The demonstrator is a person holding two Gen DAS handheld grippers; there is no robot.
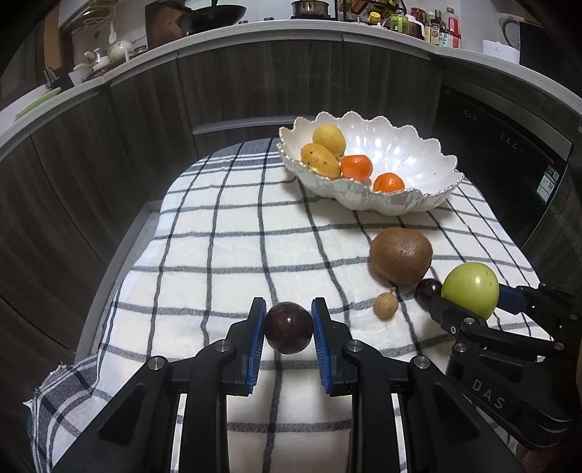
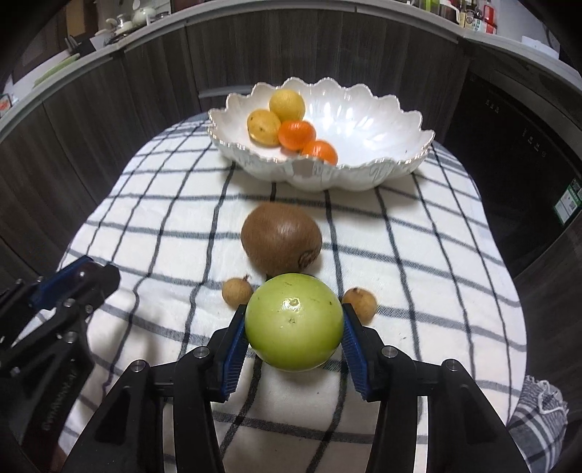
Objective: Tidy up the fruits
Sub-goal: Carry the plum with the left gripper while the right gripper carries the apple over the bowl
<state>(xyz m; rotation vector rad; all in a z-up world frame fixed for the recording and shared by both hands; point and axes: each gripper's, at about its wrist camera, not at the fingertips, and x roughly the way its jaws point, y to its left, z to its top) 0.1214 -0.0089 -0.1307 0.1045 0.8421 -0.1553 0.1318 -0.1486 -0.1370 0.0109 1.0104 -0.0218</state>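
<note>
A left gripper (image 1: 288,329) clamps a dark purple fruit (image 1: 288,328) between its blue pads, holding it just above a checked cloth (image 1: 225,233) that covers a small table; a shadow lies on the cloth beneath the fruit. To its right, the right gripper (image 2: 294,329) is closed on a green apple (image 2: 294,322), its pads pressing both sides of the fruit, which sits clear of the cloth.

At the far end of the cloth stands a white scalloped bowl (image 1: 411,152). Inside it, bunched toward the left side, lie a lemon (image 1: 329,140), a speckled yellow fruit (image 1: 320,160) touching it, and two mandarins (image 1: 356,167), one behind the other toward the near rim. The right half of the bowl is bare.

Between bowl and grippers, a brown kiwi (image 2: 280,238) rests on the cloth, near the apple and just beyond it. Two small tan longans (image 2: 237,291) sit on the cloth, one at each side of the apple in the right wrist view. A small dark grape (image 1: 427,289) shows in the left wrist view, tucked between kiwi and apple, touching or nearly touching the right gripper's finger; which cannot be told.

Dark wood-grain cabinets (image 1: 254,83) curve around behind the table, with a countertop above carrying a wok (image 1: 214,16), bottles (image 1: 436,29) and crockery.
</note>
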